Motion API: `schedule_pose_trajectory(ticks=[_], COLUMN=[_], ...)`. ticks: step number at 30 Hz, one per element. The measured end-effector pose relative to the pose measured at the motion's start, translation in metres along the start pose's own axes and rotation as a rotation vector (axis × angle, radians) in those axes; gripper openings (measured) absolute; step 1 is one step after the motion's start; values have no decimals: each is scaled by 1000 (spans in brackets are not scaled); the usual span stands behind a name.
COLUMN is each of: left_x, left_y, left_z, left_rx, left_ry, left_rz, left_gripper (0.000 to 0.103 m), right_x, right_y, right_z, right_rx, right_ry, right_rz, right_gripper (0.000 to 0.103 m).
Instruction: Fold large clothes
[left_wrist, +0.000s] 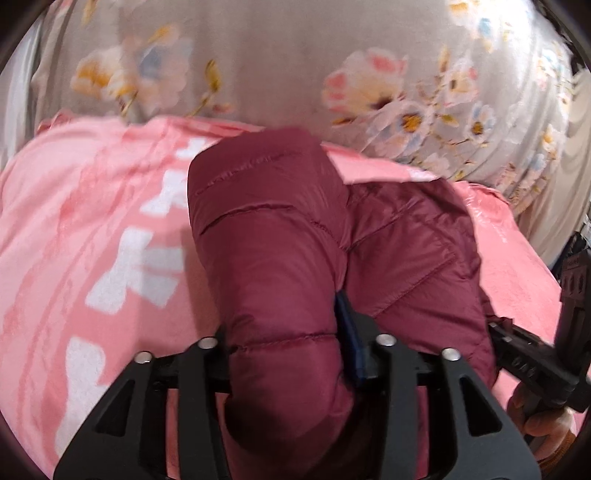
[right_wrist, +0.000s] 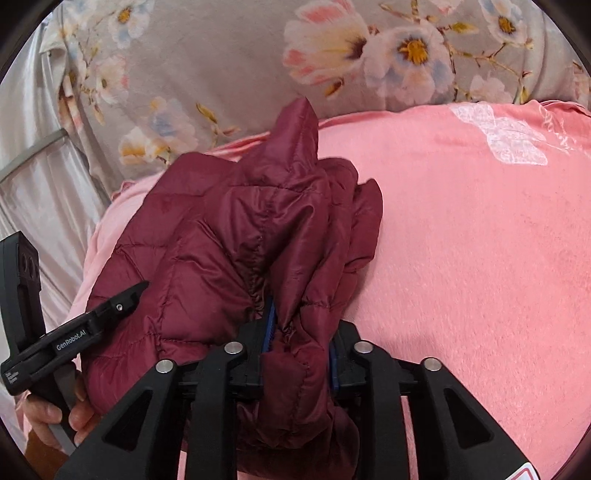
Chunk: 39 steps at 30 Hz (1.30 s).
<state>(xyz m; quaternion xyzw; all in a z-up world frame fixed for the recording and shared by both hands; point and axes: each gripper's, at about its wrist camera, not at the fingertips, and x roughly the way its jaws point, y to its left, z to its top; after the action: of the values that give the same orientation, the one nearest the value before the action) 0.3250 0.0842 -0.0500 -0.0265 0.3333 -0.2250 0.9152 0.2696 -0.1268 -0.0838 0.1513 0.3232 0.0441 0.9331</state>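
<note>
Lowering the maroon puffer jacket (left_wrist: 295, 240) flat onto the pink blanket (left_wrist: 92, 221) works best while left claw (left_wrist: 291, 354) and right claw (right_wrist: 299, 350), toward three o'clock, each stay clamped on its padded folds.

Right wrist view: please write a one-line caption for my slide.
Right claw with a fold of the maroon quilted jacket between its pads, above a pink blanket.

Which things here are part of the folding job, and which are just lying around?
Part of the job: maroon puffer jacket; left gripper; right gripper, both with jacket fabric between the jaws.
Just there: pink blanket; floral bedding.
</note>
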Motion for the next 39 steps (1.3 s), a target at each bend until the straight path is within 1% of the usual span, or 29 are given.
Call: schedule_pose_trajectory(ticks=[1, 2, 3, 4, 5, 6, 8, 9, 10, 12, 14, 15, 16, 18, 20, 21, 23, 25, 27, 28, 30, 31, 34, 35, 37, 39], left_x=[3, 5, 5, 4, 3, -2, -19, -33, -49, -79, -98, -105, -106, -101, -88, -84, -74, -65, -64, -66, -89, -102, -179, -218, -272, -343], left_y=[6, 12, 16, 21, 24, 27, 26, 23, 18, 8, 1, -3, -8, -16, -21, -24, -22, -17, -16, -15, -18, -21, -35, -43, -56, -74], left_z=[-4, -6, -8, -9, -9, -9, -9, -10, -11, -15, -17, -18, -20, -25, -38, -45, -58, -66, -68, -66, -63, -62, -65, -69, -76, -88], left_rx=[-26, -57, -81, -109, -133, -156, -167, -157, -138, -98, -80, -73, -61, -23, 28, 42, 54, 36, 4, -5, -32, -39, -30, -13, 7, 40], left_ry=[11, 17, 19, 22, 28, 35, 48, 47, 41, 17, 11, 20, 37, 78, 143, 158, 182, 182, 174, 171, 146, 132, 42, 4, -49, -122], left_rz=[-2, -9, -14, -1, 26, 46, 57, 79, 104, 156, 181, 201, 228, 280, 339, 362, 383, 370, 366, 365, 333, 319, 198, 155, 98, 18], left_gripper=[54, 57, 62, 75, 81, 84, 84, 84, 88, 92, 92, 92, 92, 91, 90, 87, 87, 87, 87, 85, 80, 80, 81, 81, 84, 86], right_x=[0, -2, -8, -14, -26, -37, -60, -71, -77, -77, -61, -53, -45, -41, -39, -37, -37, -48, -68, -83, -122, -140, -194, -213, -247, -273], right_y=[1, 2, 2, 2, 2, 1, 2, 5, 9, 15, 17, 15, 11, 5, -1, -2, 1, 7, 13, 16, 20, 22, 21, 19, 17, 15], right_z=[-1, -1, -2, -3, -5, -7, -7, -5, -2, 4, 7, 3, -4, -19, -32, -37, -38, -34, -32, -31, -33, -36, -48, -54, -64, -70], right_rx=[-6, -12, -19, -22, -23, -24, -31, -42, -56, -67, -53, -42, -38, -25, -20, -33, -53, -66, -83, -97, -131, -145, -171, -176, -186, -190], right_ry=[10, 21, 25, 25, 17, 3, -28, -48, -65, -59, 12, 41, 75, 97, 111, 115, 116, 110, 74, 48, -15, -42, -111, -132, -172, -205], right_rz=[-11, -30, -48, -59, -64, -61, -50, -35, -30, -25, 8, -7, -32, -34, -32, -39, -55, -74, -65, -55, -34, -26, 3, 15, 27, 48], right_gripper=[36, 38, 42, 43, 43, 43, 43, 43, 43, 43, 37, 24, 17, 14, 13, 11, 11, 12, 13, 13, 13, 14, 17, 17, 17, 17])
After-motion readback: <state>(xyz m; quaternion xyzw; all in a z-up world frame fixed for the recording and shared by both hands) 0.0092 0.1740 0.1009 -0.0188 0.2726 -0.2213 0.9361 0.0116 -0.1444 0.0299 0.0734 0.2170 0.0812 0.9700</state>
